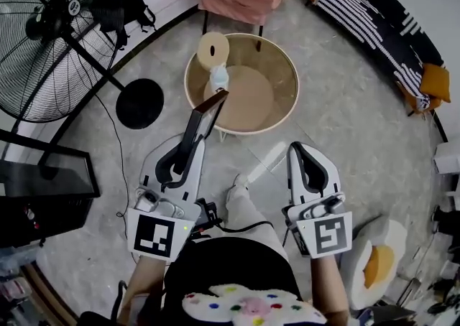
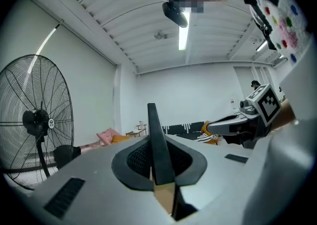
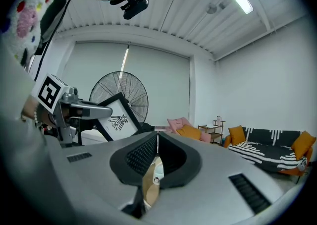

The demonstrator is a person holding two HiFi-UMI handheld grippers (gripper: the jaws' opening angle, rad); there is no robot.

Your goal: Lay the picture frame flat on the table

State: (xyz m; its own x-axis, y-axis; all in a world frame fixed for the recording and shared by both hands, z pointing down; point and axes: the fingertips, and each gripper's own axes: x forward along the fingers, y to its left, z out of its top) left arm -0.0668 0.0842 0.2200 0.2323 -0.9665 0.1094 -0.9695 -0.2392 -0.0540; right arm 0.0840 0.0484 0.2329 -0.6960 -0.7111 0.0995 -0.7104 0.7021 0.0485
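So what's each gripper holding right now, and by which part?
Left gripper clamps the picture frame by one edge of its black border. Right gripper is shut, holding nothing.

Black rectangular picture frame (image 3: 115, 116): white mat, small black insect-like drawing at centre, brown backing. Clamped by one edge in left gripper (image 1: 190, 138), off any surface. Tilted, one corner uppermost, not flat. Seen edge-on in left gripper view (image 2: 157, 142).

Round pale wooden table (image 1: 251, 95): raised rim, thin dark legs. Frame (image 1: 203, 118) hangs at table's near rim, upper corner just over rim, the rest short of table.
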